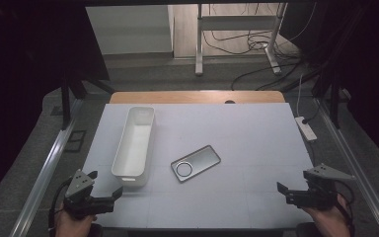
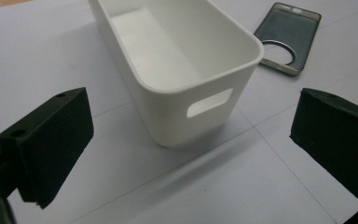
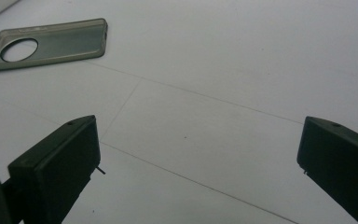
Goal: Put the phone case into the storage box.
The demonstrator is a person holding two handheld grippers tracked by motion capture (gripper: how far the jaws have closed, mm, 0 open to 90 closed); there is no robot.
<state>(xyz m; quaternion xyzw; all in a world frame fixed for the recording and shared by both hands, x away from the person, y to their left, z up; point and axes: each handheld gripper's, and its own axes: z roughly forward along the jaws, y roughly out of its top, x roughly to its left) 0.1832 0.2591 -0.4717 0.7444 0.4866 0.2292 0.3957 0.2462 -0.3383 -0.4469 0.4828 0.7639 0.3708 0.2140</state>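
My left gripper [image 1: 109,190] and right gripper [image 1: 282,190] both hang spread, holding nothing, at the table's near corners. The phone case [image 1: 196,163] lies mid-table, just right of the white bin [image 1: 134,146].

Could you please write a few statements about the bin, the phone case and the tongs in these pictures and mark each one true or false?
1. The white bin is empty. True.
2. The phone case lies inside the bin. False: it lies flat on the table, apart from the bin, to its right in the high view.
3. The left tongs stand open with nothing between the jaws. True.
4. The right tongs are shut on the phone case. False: they are open and well apart from it, near the table's front edge.
5. The bin lies tipped on its side. False: it stands upright, its handle cut-out facing the left tongs.
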